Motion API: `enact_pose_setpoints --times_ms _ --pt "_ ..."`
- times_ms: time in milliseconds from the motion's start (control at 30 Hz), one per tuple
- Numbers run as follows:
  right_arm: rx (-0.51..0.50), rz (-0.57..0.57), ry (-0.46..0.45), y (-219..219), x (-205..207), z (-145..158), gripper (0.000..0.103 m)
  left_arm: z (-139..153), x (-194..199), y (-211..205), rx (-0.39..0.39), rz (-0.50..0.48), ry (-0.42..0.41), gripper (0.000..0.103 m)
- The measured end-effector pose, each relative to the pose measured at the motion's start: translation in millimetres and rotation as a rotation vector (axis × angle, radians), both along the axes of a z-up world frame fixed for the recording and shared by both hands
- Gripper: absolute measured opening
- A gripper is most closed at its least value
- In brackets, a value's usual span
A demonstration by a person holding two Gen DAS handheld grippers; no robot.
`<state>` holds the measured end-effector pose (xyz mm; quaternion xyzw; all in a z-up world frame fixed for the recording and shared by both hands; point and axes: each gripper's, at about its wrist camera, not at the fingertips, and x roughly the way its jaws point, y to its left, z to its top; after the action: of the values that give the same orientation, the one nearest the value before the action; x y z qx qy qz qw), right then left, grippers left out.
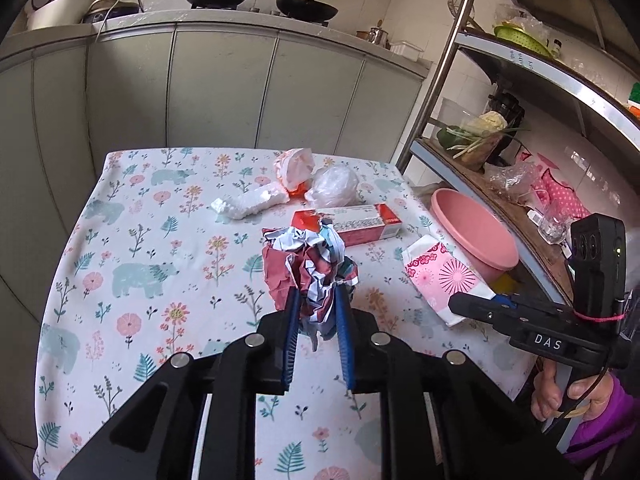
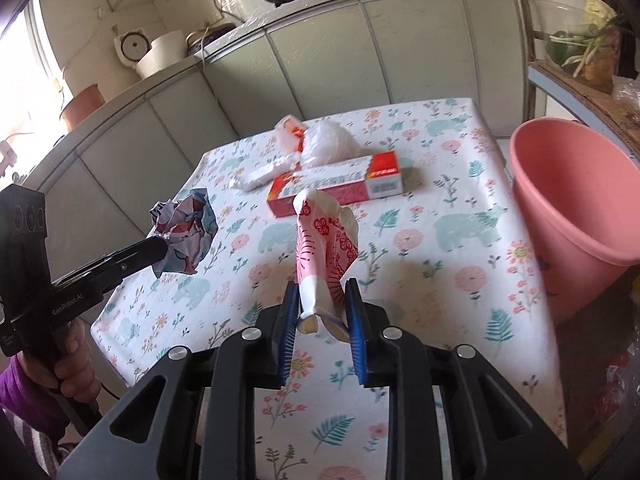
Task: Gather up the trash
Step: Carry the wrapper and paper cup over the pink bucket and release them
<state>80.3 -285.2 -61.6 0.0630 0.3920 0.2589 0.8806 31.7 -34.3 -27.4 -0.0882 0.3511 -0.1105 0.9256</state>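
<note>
A crumpled ball of paper [image 1: 310, 268] is pinched between the blue pads of the left gripper [image 1: 316, 304] and is held clear of the flowered tablecloth [image 1: 132, 240]. A pink flower-printed packet [image 2: 326, 256] is clamped upright in the jaws of the right gripper [image 2: 323, 300], also lifted off the cloth. Both pieces are thus in hand, and the step judged to be under way is the carry to the bin.

Seen from the right wrist, a pink bucket [image 2: 568, 216] stands at about three o'clock, just past the table edge; it is taken to be the trash container. The next move would call for each gripper to be swung over that rim and its jaws released only once the piece hangs above the opening, the packet first since it is nearer.

Left on the table, toward twelve o'clock, are a red box [image 1: 348, 222], a white foam strip [image 1: 250, 202], a clear plastic wad [image 1: 334, 186] and a pale wrapper [image 1: 294, 168], still to be collected.
</note>
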Motion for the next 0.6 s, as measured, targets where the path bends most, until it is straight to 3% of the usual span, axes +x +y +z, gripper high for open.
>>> enact_pose_setpoints --times_ms 400,600 --pt "0.038 -0.203 -0.066 -69 19 19 0.024 29 48 -68 -0.015 -0.137 -0.078 0.017" --pt "0.046 -0.335 -0.08 -109 33 23 0.024 32 79 -113 -0.066 -0.226 -0.079 0.017"
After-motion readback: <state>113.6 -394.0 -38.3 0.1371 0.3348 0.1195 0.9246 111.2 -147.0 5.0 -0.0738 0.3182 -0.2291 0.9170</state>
